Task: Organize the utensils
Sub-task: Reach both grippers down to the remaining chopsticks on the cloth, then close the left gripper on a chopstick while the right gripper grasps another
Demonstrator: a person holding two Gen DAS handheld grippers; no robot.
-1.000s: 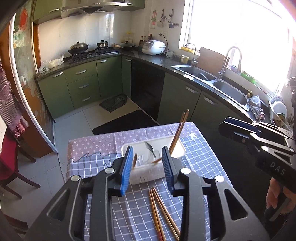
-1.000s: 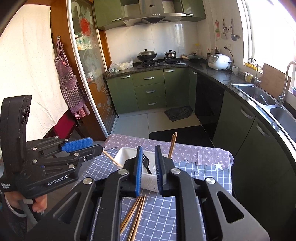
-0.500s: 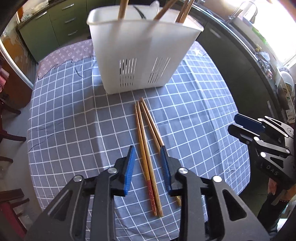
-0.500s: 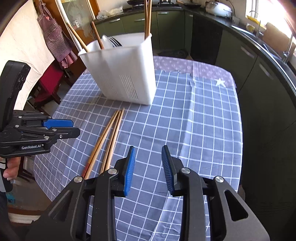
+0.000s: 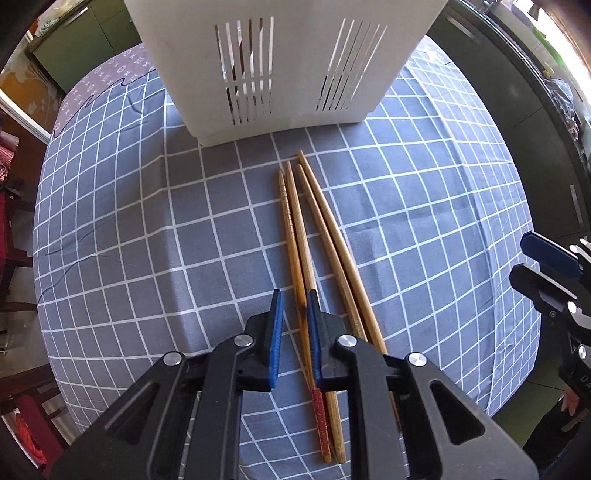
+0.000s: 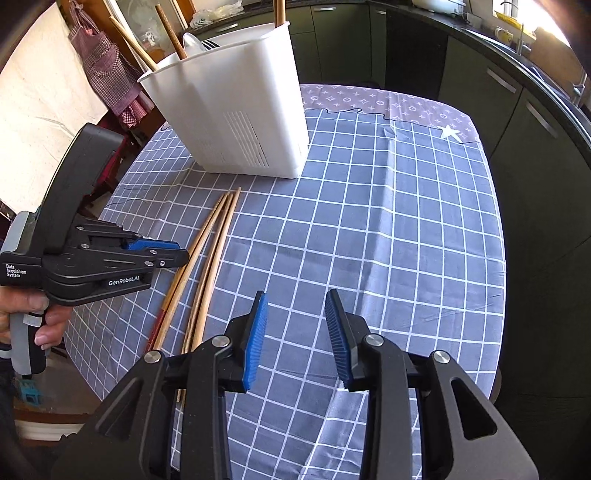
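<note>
Four wooden chopsticks [image 5: 314, 236] lie loose on the checked tablecloth [image 5: 129, 229], side by side, their thin tips pointing toward the white slotted utensil holder [image 5: 280, 55] that stands at the far side of the table. In the left wrist view the left gripper [image 5: 295, 306] is low over the cloth with its blue pads on either side of the two left-hand chopsticks; the jaws are narrowed around that pair, with a visible gap on the left pad's side, and whether the right pad already touches the wood cannot be told. The other two chopsticks run just outside the right finger, angling away to the right. One chopstick of the straddled pair has a red-patterned handle end that shows near the bottom of this view, behind the pads. The right gripper [image 6: 297, 314] hangs over bare cloth to the right of the chopsticks, its jaws spread wide and holding nothing. Its camera shows what the left one cuts off: the open top of the holder, where several more chopsticks [image 6: 168, 35] and a spoon [image 6: 194, 42] stand upright, and the person's left hand [image 6: 33, 314] wrapped round the left gripper's handle. The left view alone shows the vertical slots in the holder's near wall.
</note>
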